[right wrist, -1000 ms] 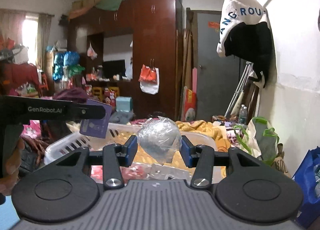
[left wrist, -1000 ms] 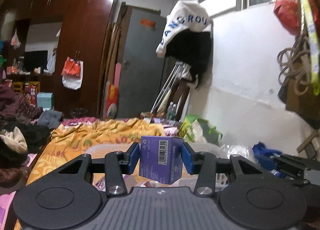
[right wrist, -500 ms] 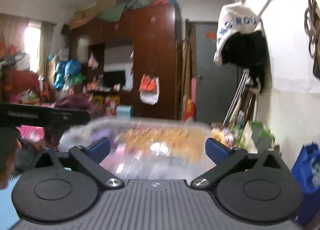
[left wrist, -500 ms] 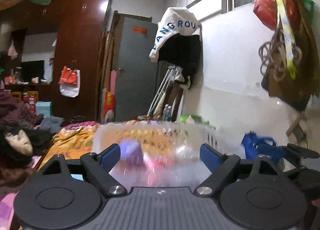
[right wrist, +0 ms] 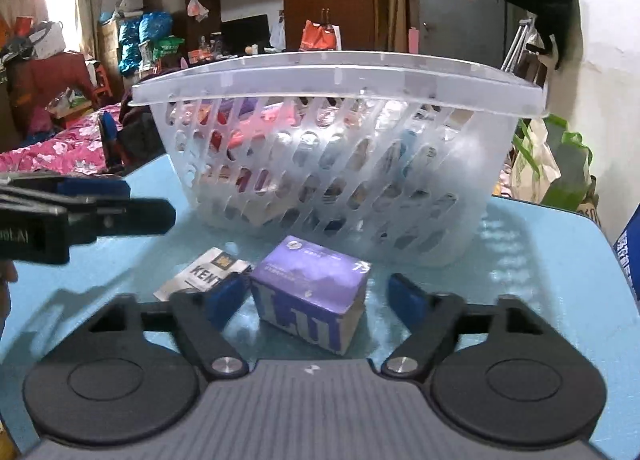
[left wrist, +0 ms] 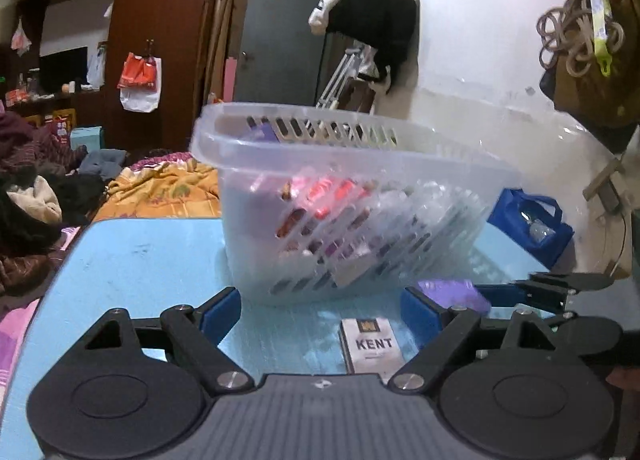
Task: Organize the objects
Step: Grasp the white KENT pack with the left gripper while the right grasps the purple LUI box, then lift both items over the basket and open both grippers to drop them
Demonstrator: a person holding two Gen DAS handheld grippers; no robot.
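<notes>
A translucent slotted basket holding several packets stands on the blue table. In front of it lie a white KENT pack and a purple box. My left gripper is open and empty, low over the table, with the KENT pack just ahead between its fingers. My right gripper has its jaws closing with the purple box between them; a gap still shows at the right pad.
A bed with an orange cover and piled clothes lies left of the table. A blue bag and a white wall are on the right. A green and white bag sits behind the table.
The left gripper let go of a purple box and the right a clear wrapped ball over the basket. Both opened and sank to the table, the right now around another purple box.
</notes>
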